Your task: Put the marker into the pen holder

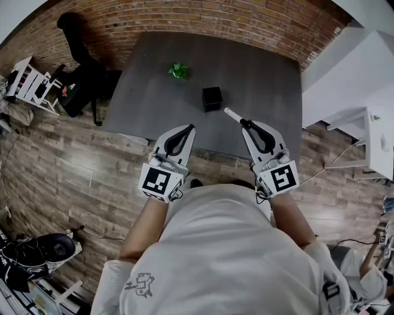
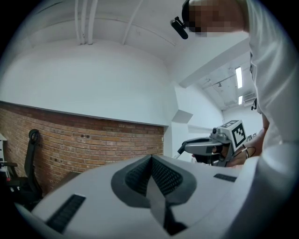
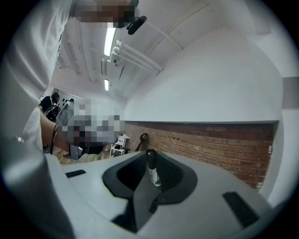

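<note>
Holds the marker pinched between the right tongs, pads pressed on its body, white end sticking out past the tips toward the pen holder. Hovers it above the near right part of the counter, near the holder but apart from it, not yet inside. Finds the black, square pen holder upright about the middle of the counter, well in from every edge. Carries the left tongs pressed together with nothing between them, over the counter's near edge, left of the marker. Has a small green object toward the far edge, behind and left of the holder, apart from it. Beyond the far edge, a brick wall.
</note>
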Tool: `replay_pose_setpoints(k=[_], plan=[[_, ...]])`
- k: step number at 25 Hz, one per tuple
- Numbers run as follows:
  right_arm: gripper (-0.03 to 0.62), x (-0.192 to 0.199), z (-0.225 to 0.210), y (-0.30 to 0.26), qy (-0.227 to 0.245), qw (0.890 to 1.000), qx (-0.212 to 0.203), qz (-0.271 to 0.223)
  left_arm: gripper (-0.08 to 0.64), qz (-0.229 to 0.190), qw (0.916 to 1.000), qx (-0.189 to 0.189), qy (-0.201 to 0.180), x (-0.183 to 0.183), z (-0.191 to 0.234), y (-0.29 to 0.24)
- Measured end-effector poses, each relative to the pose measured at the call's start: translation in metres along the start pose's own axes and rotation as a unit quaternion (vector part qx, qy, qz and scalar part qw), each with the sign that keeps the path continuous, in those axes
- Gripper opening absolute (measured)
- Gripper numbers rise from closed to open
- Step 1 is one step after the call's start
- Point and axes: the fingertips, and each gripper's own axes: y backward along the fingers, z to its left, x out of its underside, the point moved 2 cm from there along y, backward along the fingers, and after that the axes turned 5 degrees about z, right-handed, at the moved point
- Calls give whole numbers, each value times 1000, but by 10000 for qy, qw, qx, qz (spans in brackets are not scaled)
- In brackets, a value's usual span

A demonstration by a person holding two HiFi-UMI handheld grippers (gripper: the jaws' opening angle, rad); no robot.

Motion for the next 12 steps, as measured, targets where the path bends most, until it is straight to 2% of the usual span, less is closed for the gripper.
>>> replay_pose_setpoints(k=[12], plan=[[74, 0, 27, -43, -25, 9995, -302, 115, 11, 88, 9996, -199, 168, 14, 36, 19]])
